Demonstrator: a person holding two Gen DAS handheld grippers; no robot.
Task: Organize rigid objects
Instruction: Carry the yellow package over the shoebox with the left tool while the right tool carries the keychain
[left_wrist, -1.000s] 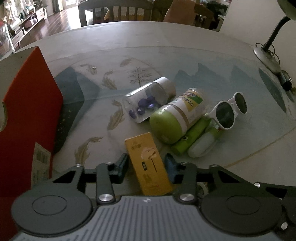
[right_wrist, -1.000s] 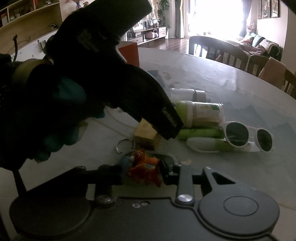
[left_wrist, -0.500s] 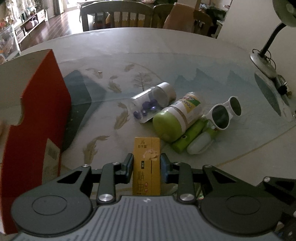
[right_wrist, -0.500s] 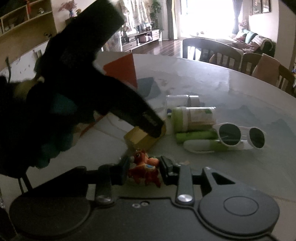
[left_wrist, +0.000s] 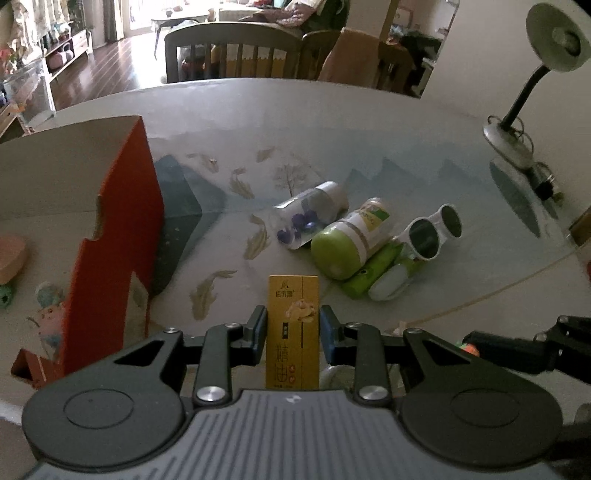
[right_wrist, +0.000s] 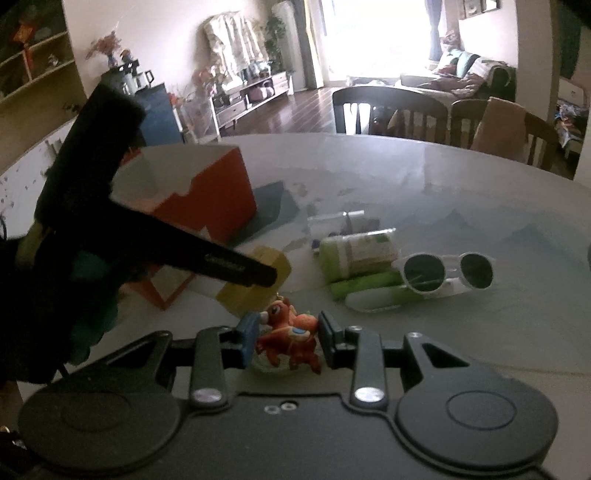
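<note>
Setting: round worktop (left_wrist: 332, 122) with a painted fish-and-mountain cover, dining chairs on the far side, a desk lamp (left_wrist: 532, 92) at the far right edge.
Left gripper (left_wrist: 293, 328): your jaws have just been closing and now press both long sides of the yellow box (left_wrist: 293, 332), which stands upright between them, clear of the worktop.
Right gripper (right_wrist: 286, 334): your jaws are narrowly set and clamp the red toy keychain (right_wrist: 290, 338) from either side; it too appears lifted.
Destination: the red carton (left_wrist: 118, 236) stands open-topped at the left, near your left gripper, with small items already inside. You seem to be carrying both pieces there.
Remaining pile: clear bottle (left_wrist: 310, 216), green-capped bottle (left_wrist: 349, 240), green tube (left_wrist: 371, 269), a white-and-green tube beside it, and white sunglasses (left_wrist: 434, 232) lie touching one another, right of centre.
Risk: your two grippers sit close together; entering the carton one at a time would avoid a clash.
</note>
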